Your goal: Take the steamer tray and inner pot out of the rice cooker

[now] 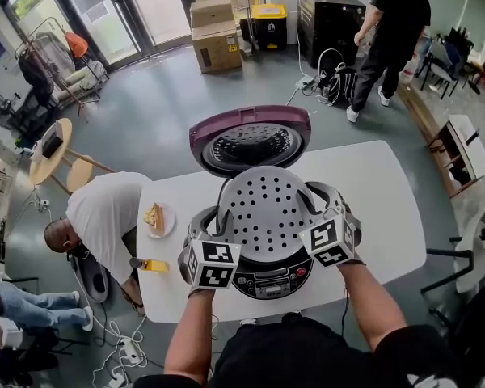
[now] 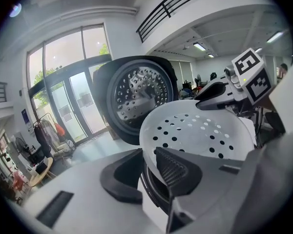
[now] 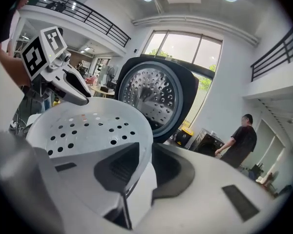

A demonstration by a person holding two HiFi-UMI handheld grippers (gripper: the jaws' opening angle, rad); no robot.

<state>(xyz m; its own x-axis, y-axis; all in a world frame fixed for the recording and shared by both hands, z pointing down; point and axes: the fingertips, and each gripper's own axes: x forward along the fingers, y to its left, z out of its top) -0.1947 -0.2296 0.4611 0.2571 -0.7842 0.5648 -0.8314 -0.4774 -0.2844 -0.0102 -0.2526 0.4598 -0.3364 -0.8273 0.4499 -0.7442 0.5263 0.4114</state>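
A white perforated steamer tray hangs just above the rice cooker, whose purple lid stands open behind it. My left gripper is shut on the tray's left rim and my right gripper on its right rim. In the left gripper view the jaws pinch the rim of the tray, with the right gripper across it. In the right gripper view the jaws clamp the tray opposite the left gripper. The tray hides the inner pot.
The cooker stands on a white table. A small plate with a food slice and a yellow item lie at its left. A person bends beside the table's left edge; another person stands far back.
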